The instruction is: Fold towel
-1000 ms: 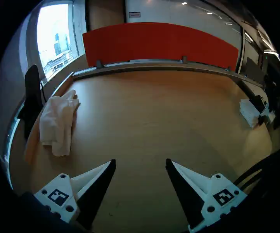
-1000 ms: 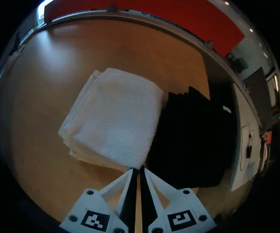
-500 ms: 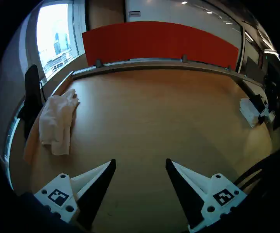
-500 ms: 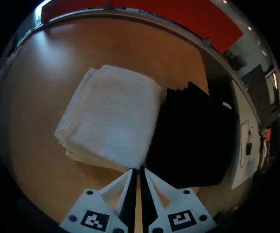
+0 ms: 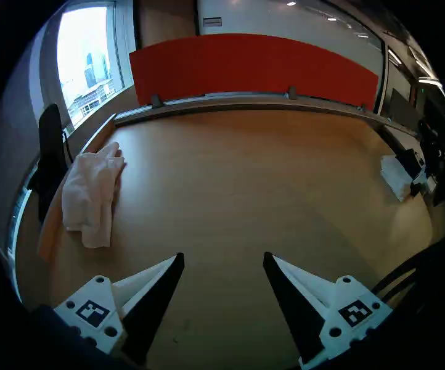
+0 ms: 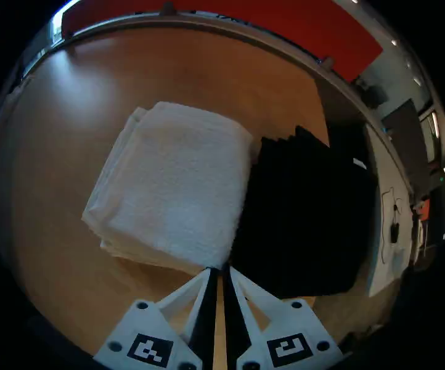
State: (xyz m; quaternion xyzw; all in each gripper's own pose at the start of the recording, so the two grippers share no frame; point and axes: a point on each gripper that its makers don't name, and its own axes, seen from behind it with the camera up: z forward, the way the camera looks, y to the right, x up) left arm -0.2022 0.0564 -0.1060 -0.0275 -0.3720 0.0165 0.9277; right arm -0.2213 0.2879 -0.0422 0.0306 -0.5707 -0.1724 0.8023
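Wooden desk, red partition along the far edge, window at left. My left gripper hangs over bare desktop, jaws wide apart, nothing between them. Crumpled towel lies far left near the desk edge. My right gripper has jaws together, holding nothing, tips right at the near edge of the folded towel; can't tell if touching. Black stack sits against the folded towel's right side.

No readable text, brand or number: coded square markers on left gripper and right gripper, wall sign too small to read.
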